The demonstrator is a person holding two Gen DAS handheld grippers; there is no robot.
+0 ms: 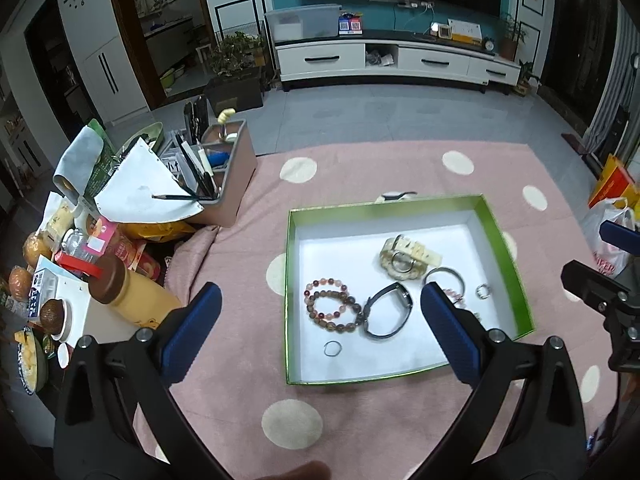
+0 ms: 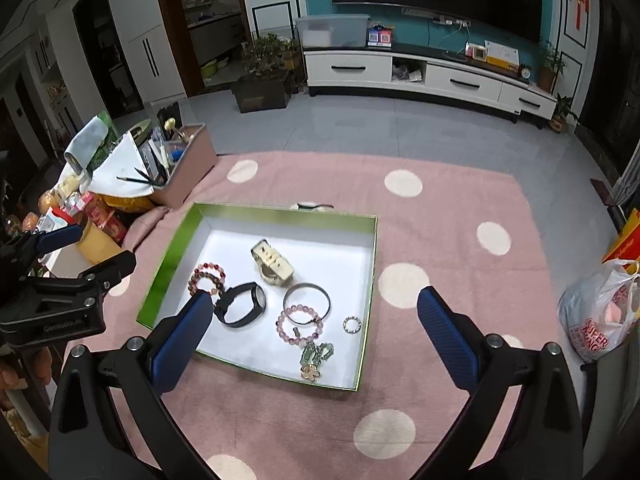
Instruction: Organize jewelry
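A green-walled box with a white floor (image 1: 384, 212) (image 2: 168, 256) lies on the pink dotted cloth. In it lie beaded bracelets (image 1: 328, 308) (image 2: 207, 278), a black watch (image 1: 388, 310) (image 2: 244, 304), a cream watch (image 1: 404, 258) (image 2: 272, 264), a metal bangle (image 2: 307, 302), a pink bead bracelet (image 2: 299, 324), a small ring (image 1: 332, 348) and a flower charm (image 2: 314, 362). My left gripper (image 1: 320, 332) is open and empty above the box's near side. My right gripper (image 2: 316, 332) is open and empty above the box's near right part.
One more watch (image 1: 394, 196) (image 2: 314, 206) lies on the cloth behind the box. A pen organiser (image 1: 224, 168), papers, a yellow bottle (image 1: 128, 284) and food packets crowd the left. A plastic bag (image 2: 600, 320) sits at the right edge.
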